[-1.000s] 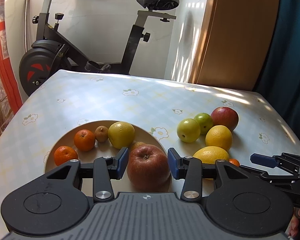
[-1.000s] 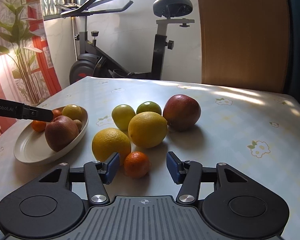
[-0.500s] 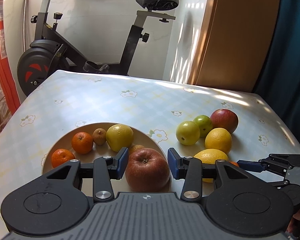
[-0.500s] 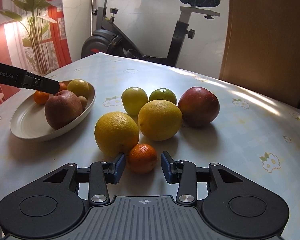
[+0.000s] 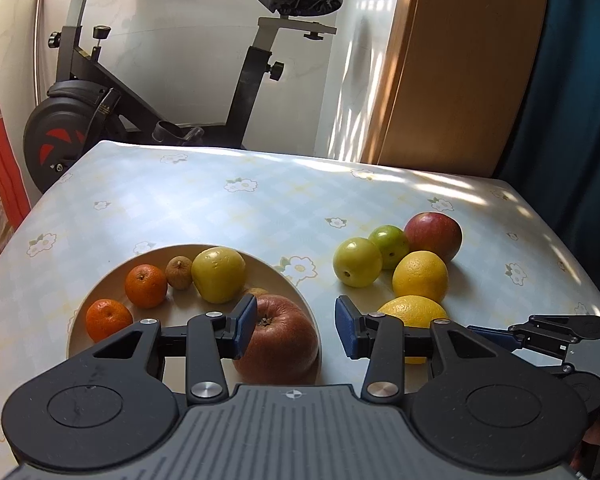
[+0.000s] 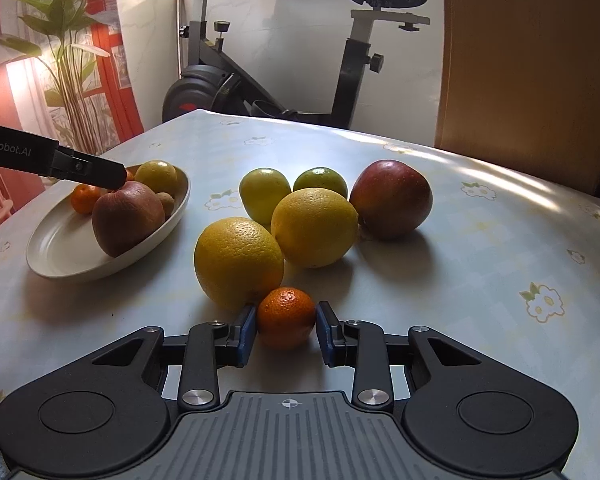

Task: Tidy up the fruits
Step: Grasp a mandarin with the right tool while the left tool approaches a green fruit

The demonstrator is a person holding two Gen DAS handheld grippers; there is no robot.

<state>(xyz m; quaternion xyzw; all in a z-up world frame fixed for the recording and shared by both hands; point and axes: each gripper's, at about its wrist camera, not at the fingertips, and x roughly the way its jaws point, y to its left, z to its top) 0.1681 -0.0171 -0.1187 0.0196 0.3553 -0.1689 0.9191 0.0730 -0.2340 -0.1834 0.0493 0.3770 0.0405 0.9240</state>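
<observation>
My right gripper (image 6: 286, 334) is closing on a small mandarin (image 6: 286, 317) on the table, both pads touching its sides. Just behind it lie a big orange (image 6: 238, 262), a lemon (image 6: 314, 226), two green fruits (image 6: 265, 196) and a red apple (image 6: 392, 198). My left gripper (image 5: 296, 330) hangs open over the cream plate (image 5: 100, 280), around a brownish apple (image 5: 284, 340); its right pad stands clear of the apple. The plate also holds two mandarins (image 5: 146, 285), a small brown fruit (image 5: 179, 273) and a yellow-green fruit (image 5: 219, 274).
An exercise bike (image 5: 100, 100) stands behind the table's far edge, and a wooden panel (image 5: 460, 60) rises at the back right. A potted plant (image 6: 72, 60) stands off the table's left side. The tablecloth (image 5: 220, 208) beyond the plate is bare.
The right jaws have closed in until the pads meet the small mandarin, and the fruit pile looks slightly nearer. The left gripper and the apple in the plate have stayed put.
</observation>
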